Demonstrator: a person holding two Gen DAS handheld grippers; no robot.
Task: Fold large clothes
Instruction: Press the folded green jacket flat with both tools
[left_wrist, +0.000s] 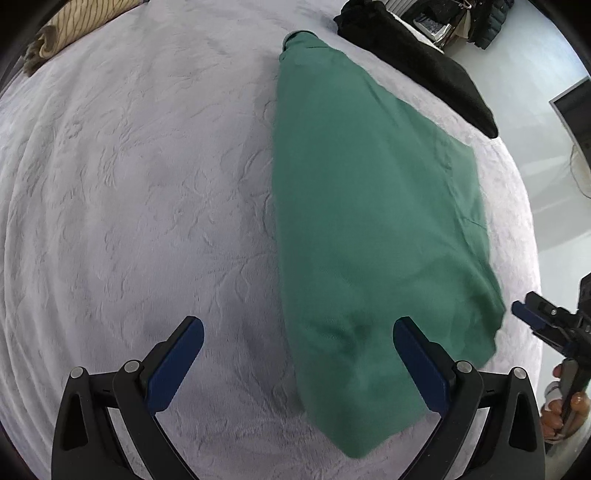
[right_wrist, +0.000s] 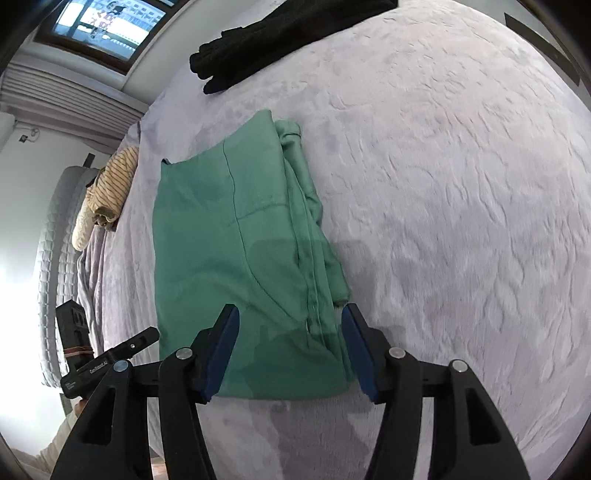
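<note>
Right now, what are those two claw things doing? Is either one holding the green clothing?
Left gripper: open, holding nothing, above the green garment.
Right gripper: open, holding nothing; the garment lies below its parted fingers, not pinched.

Two hand-held grippers of matte black plastic: left gripper (left_wrist: 297, 341) and right gripper (right_wrist: 290, 334). Dark blue flat pads (left_wrist: 175, 363) on each pair of fingers, round silver pivot pins (right_wrist: 396, 352), triangular cut-outs in the linkage arms, small white lettering on one black arm (right_wrist: 99, 367).
</note>
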